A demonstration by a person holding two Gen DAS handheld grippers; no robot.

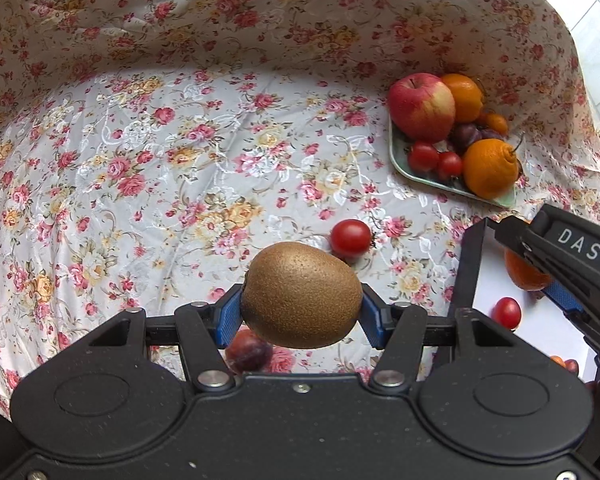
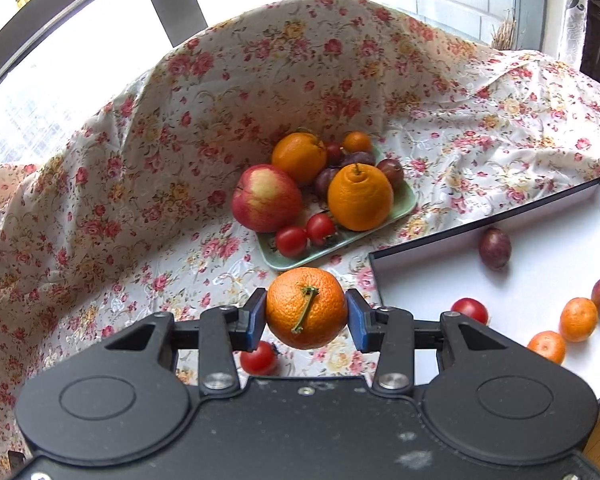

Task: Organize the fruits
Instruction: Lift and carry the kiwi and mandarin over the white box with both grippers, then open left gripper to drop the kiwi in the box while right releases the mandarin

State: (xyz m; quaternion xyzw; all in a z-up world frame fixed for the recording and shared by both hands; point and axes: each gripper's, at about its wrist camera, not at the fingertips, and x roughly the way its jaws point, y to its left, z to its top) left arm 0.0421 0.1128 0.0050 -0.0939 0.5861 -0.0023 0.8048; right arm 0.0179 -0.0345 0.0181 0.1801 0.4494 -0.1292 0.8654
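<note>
Two fruits are in my grip at this moment, one in each hand. My left gripper (image 1: 301,312) has its jaws clamped on a brown kiwi (image 1: 302,295), the blue pads (image 1: 229,316) pressing on both of its sides, and the kiwi hangs above the flowered cloth (image 1: 160,168) that covers the desk. My right gripper (image 2: 306,316) has its jaws closed on a small mandarin (image 2: 306,307) with a green stem, also lifted off the cloth.

Under the kiwi a dark plum (image 1: 247,351) lies on the cloth, partly hidden by my left gripper. A cherry tomato (image 1: 351,237) lies just behind the kiwi in the left view.

Further back stands a pale green tray (image 2: 406,204), and it carries a red apple (image 2: 266,197), a big orange with a knob on top (image 2: 360,197), another orange (image 2: 299,157), a small mandarin at the back, some dark plums and two cherry tomatoes (image 2: 305,235) at its front edge.

To the right is a white box with a dark rim (image 2: 480,220). Inside it I see two plums (image 2: 495,253), one cherry tomato (image 2: 469,309) and two small mandarins (image 2: 578,318), all lying apart from each other.

Behind everything the cloth rises up like a wall, and bright windows (image 2: 60,80) are above it.
</note>
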